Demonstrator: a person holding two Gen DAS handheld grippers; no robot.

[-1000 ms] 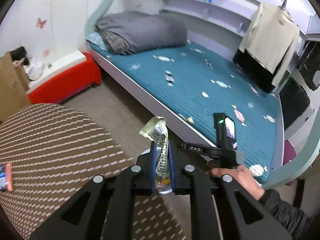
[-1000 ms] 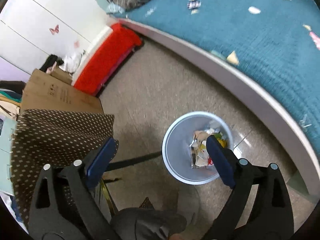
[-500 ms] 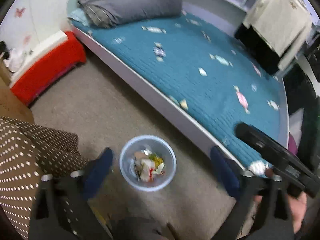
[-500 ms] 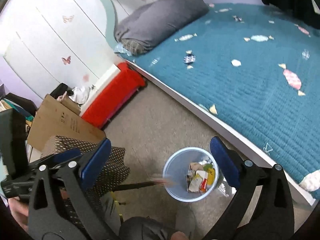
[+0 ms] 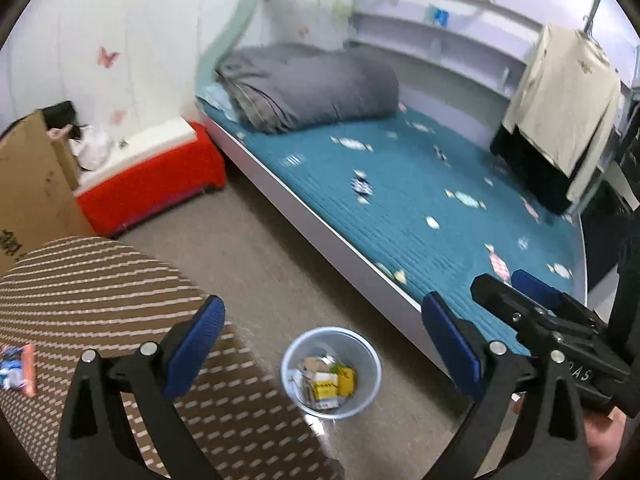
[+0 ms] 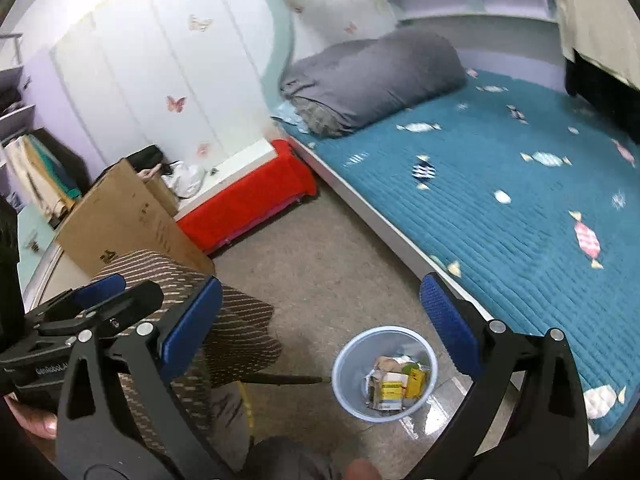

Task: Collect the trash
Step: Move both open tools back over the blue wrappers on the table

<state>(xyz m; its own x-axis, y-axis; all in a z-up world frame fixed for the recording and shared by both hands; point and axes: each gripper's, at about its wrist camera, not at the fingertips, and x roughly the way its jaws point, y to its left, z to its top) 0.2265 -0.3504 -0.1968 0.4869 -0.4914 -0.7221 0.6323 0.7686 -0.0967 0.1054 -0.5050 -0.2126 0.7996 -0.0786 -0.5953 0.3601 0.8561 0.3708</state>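
A pale blue trash bin (image 5: 362,368) stands on the floor by the bed, holding several wrappers and a yellow box (image 5: 326,390). It also shows in the right wrist view (image 6: 348,364). My left gripper (image 5: 326,344) is open and empty, held above the bin. My right gripper (image 6: 320,320) is open and empty, also above the bin. A small orange and blue wrapper (image 5: 18,368) lies on the brown patterned tabletop (image 5: 80,292) at the far left. The right gripper also shows in the left wrist view (image 5: 524,304), at the right edge.
A bed with a teal cover (image 5: 420,208) and a grey duvet (image 5: 312,84) runs along the right. A red bench (image 5: 152,188) and a cardboard box (image 5: 28,184) stand by the wall. Bare floor (image 5: 280,264) lies between the table and the bed.
My left gripper let go of the foil wrapper it held a second ago and opened wide. Both grippers then tilted up, so more of the room shows.
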